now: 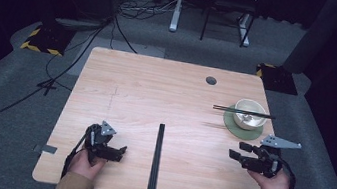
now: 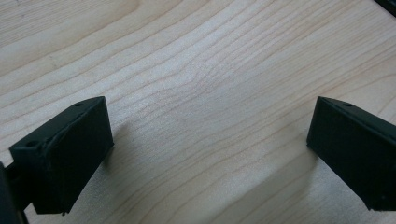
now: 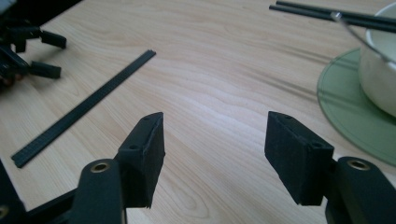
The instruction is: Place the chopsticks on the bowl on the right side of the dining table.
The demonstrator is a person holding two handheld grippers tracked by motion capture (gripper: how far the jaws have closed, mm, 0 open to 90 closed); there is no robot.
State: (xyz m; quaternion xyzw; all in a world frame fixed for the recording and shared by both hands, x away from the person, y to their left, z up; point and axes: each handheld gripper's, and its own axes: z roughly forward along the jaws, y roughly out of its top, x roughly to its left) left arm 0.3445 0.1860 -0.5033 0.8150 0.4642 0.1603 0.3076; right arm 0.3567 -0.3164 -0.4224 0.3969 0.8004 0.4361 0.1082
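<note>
In the high view, a black strip (image 1: 156, 158) lies lengthwise on the table (image 1: 157, 88), between the left gripper (image 1: 120, 152) and the right gripper (image 1: 238, 151), apart from both. Each gripper's jaws stand apart, holding nothing. Far right, a white bowl (image 1: 249, 114) sits on a green plate (image 1: 242, 128), chopsticks (image 1: 243, 112) laid across its rim; something metallic lies inside. In the left gripper view, the jaws gape wide over bare wood. In the right gripper view, the open jaws frame bare table; the strip lies left, the bowl right with a thin metal handle (image 3: 357, 35) leaning from it.
</note>
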